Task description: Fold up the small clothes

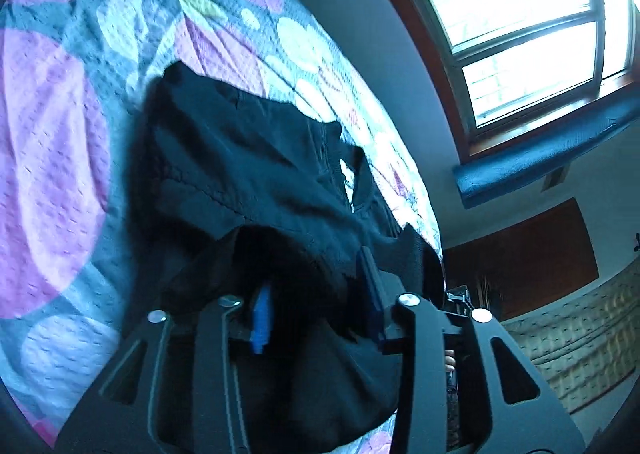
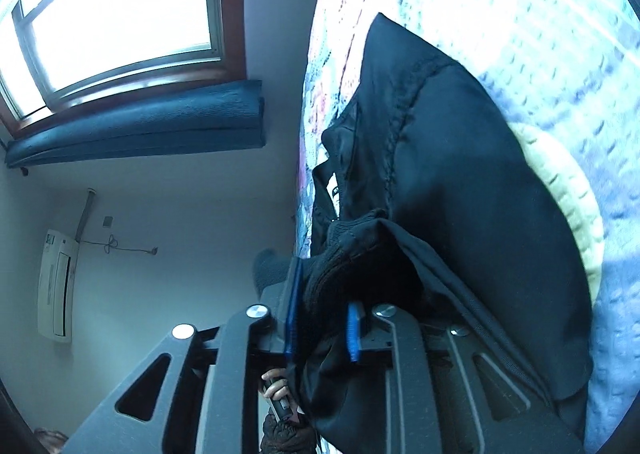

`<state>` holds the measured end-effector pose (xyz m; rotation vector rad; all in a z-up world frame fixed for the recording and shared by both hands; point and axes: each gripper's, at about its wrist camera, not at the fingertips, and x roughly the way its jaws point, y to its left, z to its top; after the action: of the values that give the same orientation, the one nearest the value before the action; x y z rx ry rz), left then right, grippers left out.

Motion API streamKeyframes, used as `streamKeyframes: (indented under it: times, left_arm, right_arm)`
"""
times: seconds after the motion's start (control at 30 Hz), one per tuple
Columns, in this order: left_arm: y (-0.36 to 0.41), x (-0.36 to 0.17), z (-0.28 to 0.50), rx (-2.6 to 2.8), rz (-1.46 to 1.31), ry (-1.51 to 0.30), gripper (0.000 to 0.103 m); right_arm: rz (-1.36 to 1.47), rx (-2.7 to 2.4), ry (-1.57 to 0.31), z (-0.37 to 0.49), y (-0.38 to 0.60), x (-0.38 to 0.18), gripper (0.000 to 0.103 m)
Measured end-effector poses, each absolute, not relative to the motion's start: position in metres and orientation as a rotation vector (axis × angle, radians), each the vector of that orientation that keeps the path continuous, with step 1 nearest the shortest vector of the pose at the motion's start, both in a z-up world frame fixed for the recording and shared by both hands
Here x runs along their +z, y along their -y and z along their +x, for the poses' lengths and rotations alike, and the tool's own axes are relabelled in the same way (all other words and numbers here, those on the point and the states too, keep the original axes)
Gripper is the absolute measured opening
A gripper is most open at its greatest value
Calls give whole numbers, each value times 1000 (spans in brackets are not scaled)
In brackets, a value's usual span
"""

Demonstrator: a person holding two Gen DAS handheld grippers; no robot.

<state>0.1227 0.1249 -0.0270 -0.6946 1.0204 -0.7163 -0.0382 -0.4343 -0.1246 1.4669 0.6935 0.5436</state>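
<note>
A black jacket [image 1: 248, 157] lies spread on a bedspread [image 1: 52, 133] printed with pink and white shapes. My left gripper [image 1: 314, 306] stands with its blue pads [image 1: 260, 318] well apart; a dark fold of the jacket hangs loosely in the gap. In the right wrist view the same jacket [image 2: 460, 173] lies on the bedspread [image 2: 520, 13]. My right gripper [image 2: 322, 324] has a narrower gap between its blue pads [image 2: 354, 334], and the jacket's ribbed hem is bunched in that gap. The white neck label shows in both views.
A bright window [image 2: 120, 13] with a blue rolled blind [image 2: 140, 125] is on the wall beside the bed. A wall air conditioner [image 2: 56, 286] hangs lower left. A person's hand [image 2: 276, 390] holds the other gripper's handle. A padded headboard [image 1: 580, 334] is at the right.
</note>
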Motion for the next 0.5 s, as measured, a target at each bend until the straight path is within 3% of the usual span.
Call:
streamKeyframes:
  times: [0.1,0.27,0.33,0.5]
  left_arm:
    - [-142,-21,119,-652,-688,-966,56]
    - [-164,-14,114,-534,-593,-924,67]
    - [-154,-11,114,-532,-491,-935,70]
    - [-104,-6,127,-628,-185,-945,81]
  right_arm:
    - [1453,550,-675,-41,439,-121,32]
    - [1331,530,-660,-48,444,-102,42]
    - [1199,473,-663,-50,446,-87,52]
    - [973,431,-688,-38,447,-66,54]
